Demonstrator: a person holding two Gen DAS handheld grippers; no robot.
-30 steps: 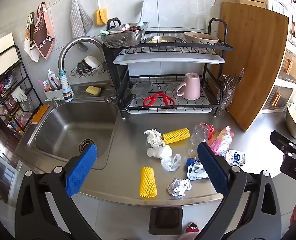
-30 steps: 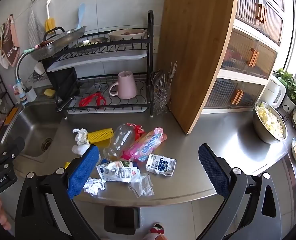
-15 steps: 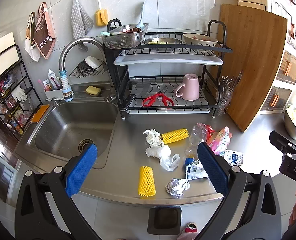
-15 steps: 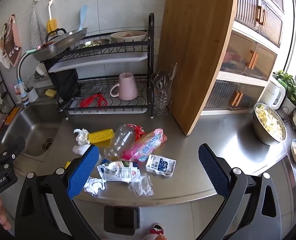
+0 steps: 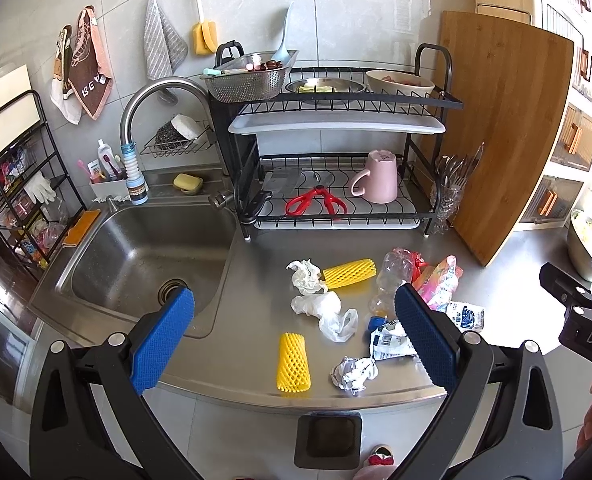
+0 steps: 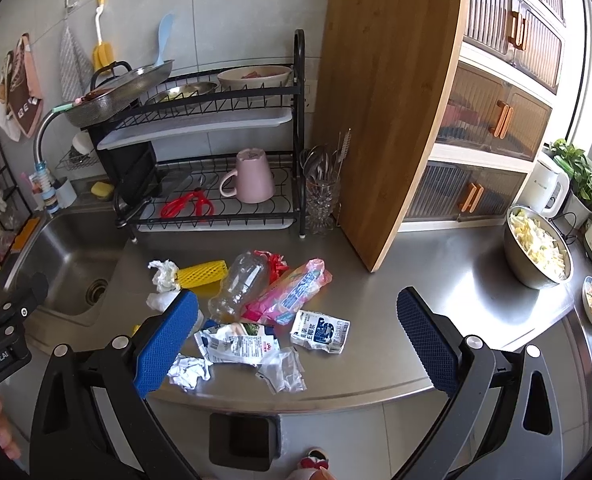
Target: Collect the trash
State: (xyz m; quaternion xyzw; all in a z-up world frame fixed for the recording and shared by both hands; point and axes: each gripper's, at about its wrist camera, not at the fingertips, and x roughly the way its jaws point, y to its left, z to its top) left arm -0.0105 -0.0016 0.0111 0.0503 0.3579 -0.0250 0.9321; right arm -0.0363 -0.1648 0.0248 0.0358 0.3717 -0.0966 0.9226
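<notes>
Trash lies scattered on the steel counter [image 5: 264,264]: two yellow foam nets [image 5: 294,362] [image 5: 349,273], crumpled tissues [image 5: 305,276], a clear plastic bag [image 5: 337,322], a crumpled paper ball [image 5: 353,372], a clear bottle [image 6: 240,284], a pink wrapper [image 6: 296,292], a milk carton [image 6: 319,332] and a white wrapper [image 6: 236,346]. A dark bin [image 5: 327,438] stands on the floor below the counter edge. My left gripper [image 5: 294,338] is open and empty, held above the front edge. My right gripper [image 6: 296,338] is open and empty, also above the front edge.
A sink [image 5: 148,252] lies at the left with a tap [image 5: 136,120]. A black dish rack [image 5: 335,160] holds a pink mug [image 5: 377,178] and red scissors [image 5: 315,202]. A wooden board [image 6: 387,112] leans on the wall. A steel bowl of cut vegetables [image 6: 537,246] sits right.
Both grippers have drifted slightly back and up; the view of the counter shifted a little. Nothing was picked up and both stay open.
</notes>
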